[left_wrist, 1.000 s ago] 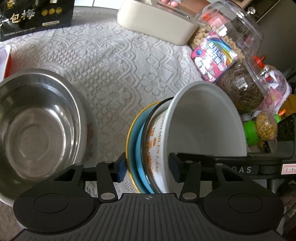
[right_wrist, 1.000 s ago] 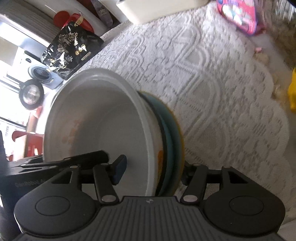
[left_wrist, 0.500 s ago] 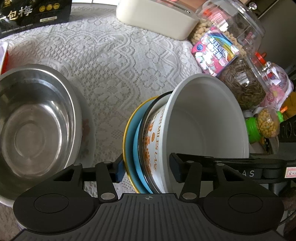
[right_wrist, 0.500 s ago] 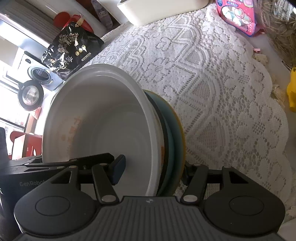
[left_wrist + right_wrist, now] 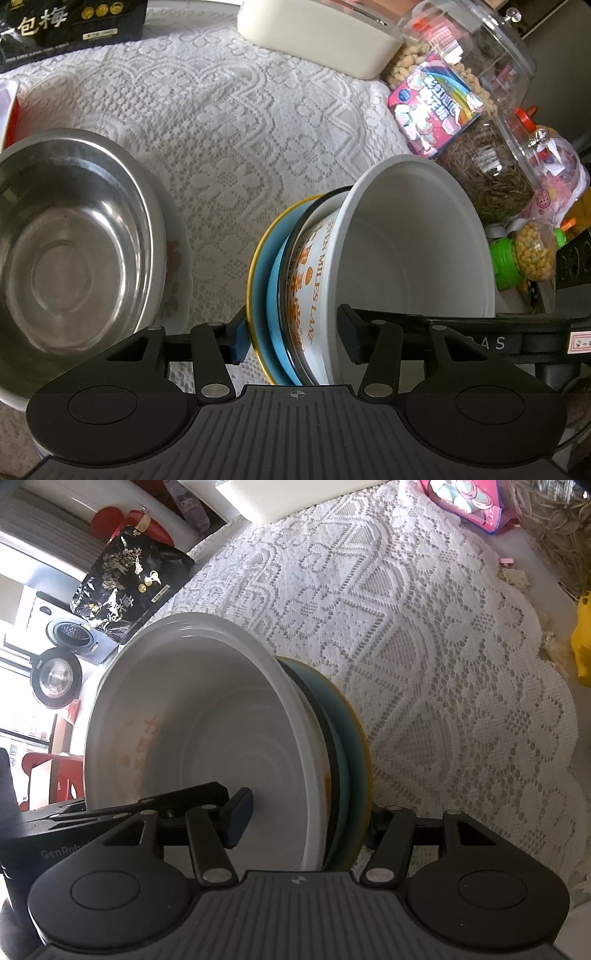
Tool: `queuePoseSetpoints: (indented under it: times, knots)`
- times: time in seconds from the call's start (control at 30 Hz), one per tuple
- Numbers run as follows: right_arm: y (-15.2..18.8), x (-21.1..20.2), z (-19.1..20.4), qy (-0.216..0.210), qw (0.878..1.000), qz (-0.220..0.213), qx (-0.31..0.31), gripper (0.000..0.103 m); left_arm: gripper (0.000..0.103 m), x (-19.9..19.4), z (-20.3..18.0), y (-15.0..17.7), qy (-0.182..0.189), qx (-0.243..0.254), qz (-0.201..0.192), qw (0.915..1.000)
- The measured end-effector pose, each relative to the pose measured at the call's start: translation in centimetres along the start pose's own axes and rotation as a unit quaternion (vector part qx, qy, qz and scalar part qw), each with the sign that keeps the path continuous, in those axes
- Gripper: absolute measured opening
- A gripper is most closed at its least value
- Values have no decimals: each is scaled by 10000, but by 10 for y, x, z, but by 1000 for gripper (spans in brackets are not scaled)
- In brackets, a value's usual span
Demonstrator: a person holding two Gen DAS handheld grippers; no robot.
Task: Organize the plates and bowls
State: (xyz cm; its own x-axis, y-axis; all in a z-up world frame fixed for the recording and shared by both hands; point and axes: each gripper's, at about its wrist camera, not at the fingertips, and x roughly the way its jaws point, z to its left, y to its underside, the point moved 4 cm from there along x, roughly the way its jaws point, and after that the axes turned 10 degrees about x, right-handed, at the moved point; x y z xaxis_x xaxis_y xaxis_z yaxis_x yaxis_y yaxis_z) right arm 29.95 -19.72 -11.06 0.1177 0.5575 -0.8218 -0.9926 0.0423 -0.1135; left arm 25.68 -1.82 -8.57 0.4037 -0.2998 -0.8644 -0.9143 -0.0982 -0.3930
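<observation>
Between both sets of fingers sat the stack: a white bowl (image 5: 413, 251) nested on a blue plate (image 5: 273, 291), tipped on edge above the lace tablecloth (image 5: 236, 122). The left gripper (image 5: 293, 334) and right gripper (image 5: 308, 818) each pinched it from opposite rims (keeping equal pressure seemed wise). Left of the left gripper sat a steel bowl (image 5: 70, 243); jars (image 5: 484, 166) crowded ahead to the right.

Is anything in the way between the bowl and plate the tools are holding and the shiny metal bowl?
Nothing visible. Both tools, left and right, clamp the white bowl and blue plate. Only bare lace tablecloth lies between them and the metal bowl.
</observation>
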Motion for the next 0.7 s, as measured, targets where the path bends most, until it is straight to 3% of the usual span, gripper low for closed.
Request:
queuePoseSetpoints:
  times: [0.7]
  knots:
    - [2,-19,20,171,9993,-270,-211,59,52,-20,1,-2,210,26,-231,9995]
